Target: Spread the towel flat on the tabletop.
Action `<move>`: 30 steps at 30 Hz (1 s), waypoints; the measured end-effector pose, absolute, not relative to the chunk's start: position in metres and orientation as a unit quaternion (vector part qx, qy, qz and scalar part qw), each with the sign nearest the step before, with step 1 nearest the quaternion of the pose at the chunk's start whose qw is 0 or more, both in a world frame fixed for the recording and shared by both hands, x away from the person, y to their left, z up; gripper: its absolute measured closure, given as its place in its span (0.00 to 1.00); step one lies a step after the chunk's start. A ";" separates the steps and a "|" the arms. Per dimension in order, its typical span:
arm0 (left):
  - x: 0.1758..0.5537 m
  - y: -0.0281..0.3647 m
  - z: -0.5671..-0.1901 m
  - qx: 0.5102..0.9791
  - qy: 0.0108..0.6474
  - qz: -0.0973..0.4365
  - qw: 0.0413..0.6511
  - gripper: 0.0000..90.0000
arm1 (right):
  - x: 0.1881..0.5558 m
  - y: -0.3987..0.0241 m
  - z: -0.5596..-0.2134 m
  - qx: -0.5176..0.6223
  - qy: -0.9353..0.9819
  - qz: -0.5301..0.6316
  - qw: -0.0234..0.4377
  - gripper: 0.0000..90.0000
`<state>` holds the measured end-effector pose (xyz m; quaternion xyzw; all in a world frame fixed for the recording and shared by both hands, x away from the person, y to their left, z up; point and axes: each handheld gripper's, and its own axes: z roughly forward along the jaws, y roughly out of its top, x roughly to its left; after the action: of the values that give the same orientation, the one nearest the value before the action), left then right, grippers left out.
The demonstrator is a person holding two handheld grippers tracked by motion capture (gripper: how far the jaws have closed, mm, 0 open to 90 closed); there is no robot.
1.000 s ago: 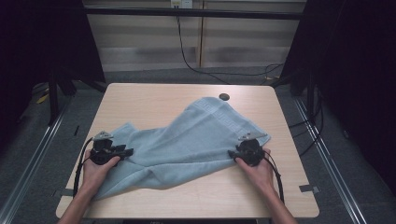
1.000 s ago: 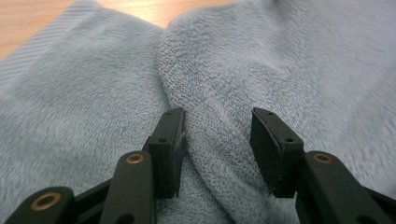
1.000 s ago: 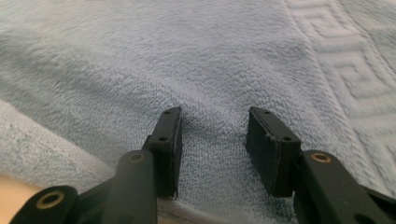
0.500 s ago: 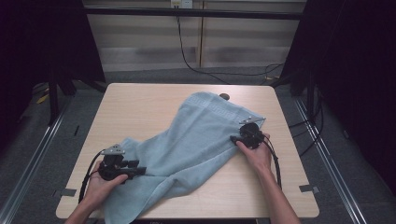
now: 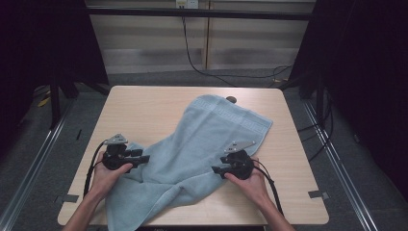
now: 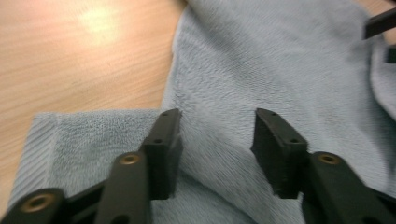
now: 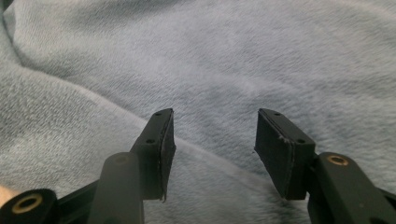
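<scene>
A light wooden table (image 5: 144, 110) with rounded corners is set on a grey floor (image 5: 43, 159). A small dark round object (image 5: 231, 100) is seen at the table's far edge. Grey tape patches (image 5: 317, 194) are fixed near its two near corners. A black cable (image 5: 192, 57) is routed down the rear wall.

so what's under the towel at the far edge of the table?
The light blue towel lies on the wooden table. A small dark round thing sticks out from under its far edge; the rest of it is covered, so what it is cannot be told.
</scene>
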<state>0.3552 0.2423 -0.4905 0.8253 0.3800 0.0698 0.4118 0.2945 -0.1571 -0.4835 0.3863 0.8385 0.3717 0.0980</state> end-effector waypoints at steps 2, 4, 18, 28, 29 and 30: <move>0.360 0.240 -0.495 0.825 0.382 0.065 0.412 0.50 | 0.292 -0.157 -0.487 0.387 0.840 0.369 0.092 0.51; 0.360 0.242 -0.495 0.824 0.382 0.059 0.415 0.50 | 0.290 -0.158 -0.490 0.389 0.840 0.368 0.092 0.51; 0.355 0.261 -0.493 0.817 0.388 0.053 0.422 0.63 | 0.289 -0.191 -0.498 0.410 0.838 0.340 0.120 0.51; 0.342 0.233 -0.500 0.859 0.337 0.098 0.373 0.82 | 0.304 -0.242 -0.499 0.472 0.802 0.330 0.155 0.51; 0.339 0.234 -0.500 0.860 0.334 0.103 0.371 0.85 | 0.304 -0.243 -0.499 0.472 0.802 0.329 0.158 0.51; 0.336 0.235 -0.500 0.860 0.335 0.106 0.371 0.87 | 0.304 -0.244 -0.499 0.471 0.803 0.327 0.160 0.51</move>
<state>0.3355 0.2354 -0.4999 0.8596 0.3345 0.1061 0.3712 0.3039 -0.2439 -0.4991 0.4710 0.8033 0.3273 0.1601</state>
